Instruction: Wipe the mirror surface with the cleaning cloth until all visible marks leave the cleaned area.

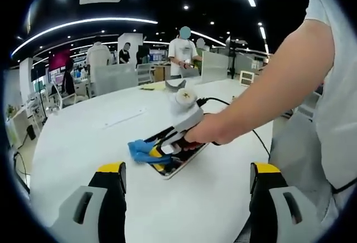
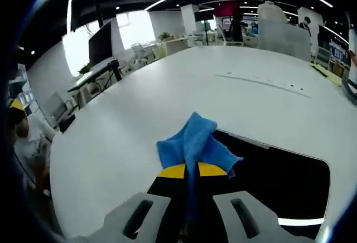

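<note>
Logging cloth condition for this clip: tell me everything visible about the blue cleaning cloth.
The blue cleaning cloth looks like soft, fuzzy microfibre, bunched into a crumpled wad rather than spread flat. The right gripper pinches it between its yellow-tipped jaws, with the free end fanning out ahead of them. It rests at the edge of the dark, flat mirror, partly on the glass and partly on the white table. In the left gripper view the cloth sits at the mirror's near-left end. No stains are discernible.
</note>
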A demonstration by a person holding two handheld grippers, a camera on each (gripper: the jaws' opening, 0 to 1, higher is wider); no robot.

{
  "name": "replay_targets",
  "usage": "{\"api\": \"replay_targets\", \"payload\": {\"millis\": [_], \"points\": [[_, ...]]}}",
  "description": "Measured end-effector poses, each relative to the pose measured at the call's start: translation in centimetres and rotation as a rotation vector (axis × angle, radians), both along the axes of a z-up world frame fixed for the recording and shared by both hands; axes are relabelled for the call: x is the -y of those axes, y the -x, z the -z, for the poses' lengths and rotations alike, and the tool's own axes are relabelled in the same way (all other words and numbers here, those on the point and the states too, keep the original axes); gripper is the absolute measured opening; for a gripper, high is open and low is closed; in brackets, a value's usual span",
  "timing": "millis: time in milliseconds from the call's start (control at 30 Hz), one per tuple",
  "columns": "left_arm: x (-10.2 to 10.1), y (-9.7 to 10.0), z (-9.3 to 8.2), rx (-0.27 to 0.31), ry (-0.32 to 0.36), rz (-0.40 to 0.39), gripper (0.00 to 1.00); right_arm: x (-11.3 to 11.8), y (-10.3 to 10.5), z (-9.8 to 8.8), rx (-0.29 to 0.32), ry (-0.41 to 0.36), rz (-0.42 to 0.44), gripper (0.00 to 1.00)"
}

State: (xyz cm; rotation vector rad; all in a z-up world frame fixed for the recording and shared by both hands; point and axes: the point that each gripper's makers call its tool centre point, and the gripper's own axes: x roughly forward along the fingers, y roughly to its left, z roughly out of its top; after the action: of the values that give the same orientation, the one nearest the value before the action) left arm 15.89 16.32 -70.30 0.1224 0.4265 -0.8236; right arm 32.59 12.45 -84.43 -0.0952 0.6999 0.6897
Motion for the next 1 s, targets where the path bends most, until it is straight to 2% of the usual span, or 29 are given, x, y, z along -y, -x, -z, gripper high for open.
{"api": "replay_targets", "payload": {"millis": [533, 767, 1000], "points": [[0.3, 1.9, -0.8, 0.013, -0.004, -0.008, 0.93, -0.8, 3.8, 0.0, -0.007, -0.01, -0.038, 0.01], [0.1, 2.4, -1.1, 0.026, -0.014, -0.029, 0.93, -1.1, 5.1, 0.0, -0.001, 0.02, -0.082, 0.01], [-0.2, 3.4, -1.3, 0.026, -0.025, -0.035, 0.93, -1.1, 5.8, 0.1, -0.016, 0.019, -0.088, 0.01]]}}
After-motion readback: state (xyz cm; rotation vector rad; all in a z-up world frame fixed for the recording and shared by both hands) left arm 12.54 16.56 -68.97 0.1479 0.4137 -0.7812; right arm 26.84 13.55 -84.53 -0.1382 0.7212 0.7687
